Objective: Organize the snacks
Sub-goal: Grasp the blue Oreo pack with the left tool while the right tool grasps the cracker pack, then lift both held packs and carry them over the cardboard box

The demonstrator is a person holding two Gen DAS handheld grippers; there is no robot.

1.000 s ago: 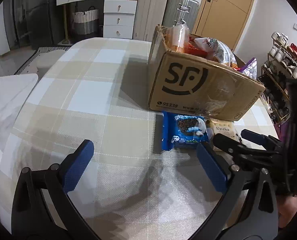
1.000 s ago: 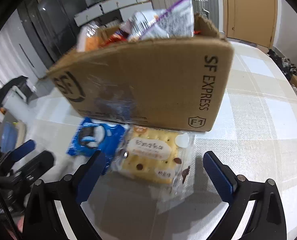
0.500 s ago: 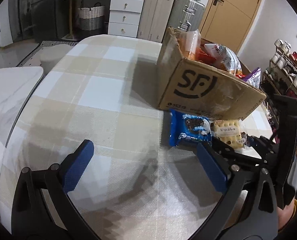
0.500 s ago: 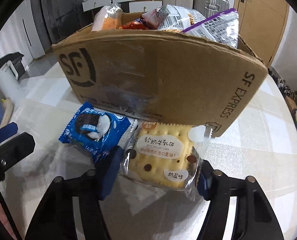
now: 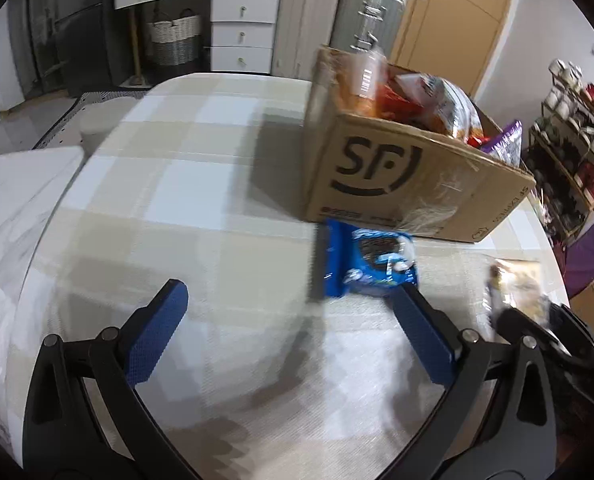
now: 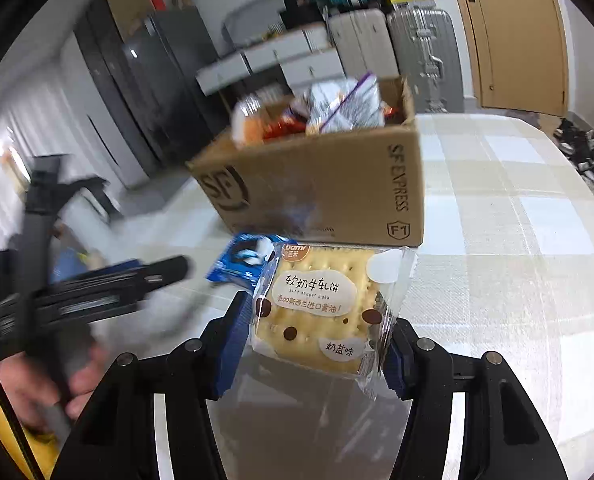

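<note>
My right gripper [image 6: 313, 344] is shut on a clear-wrapped yellow cracker pack [image 6: 321, 304] and holds it lifted off the table, in front of the cardboard SF box [image 6: 329, 192]. The pack also shows blurred in the left wrist view [image 5: 517, 288]. The box [image 5: 409, 184] is full of snack bags. A blue cookie pack [image 5: 371, 262] lies flat on the checked tablecloth against the box's front; it also shows in the right wrist view [image 6: 245, 264]. My left gripper [image 5: 289, 332] is open and empty, just short of the blue pack, its right finger [image 5: 421, 332] near the pack's corner.
The round table's edge [image 5: 37, 248] curves along the left. A white stool [image 5: 29, 168] stands beside it. Drawers [image 5: 245, 36], suitcases [image 5: 369, 36] and a door stand behind. A shoe rack [image 5: 573, 136] is at the right.
My right gripper closed on the cracker pack and lifted it off the table. My left gripper moved forward toward the blue cookie pack, still open.
</note>
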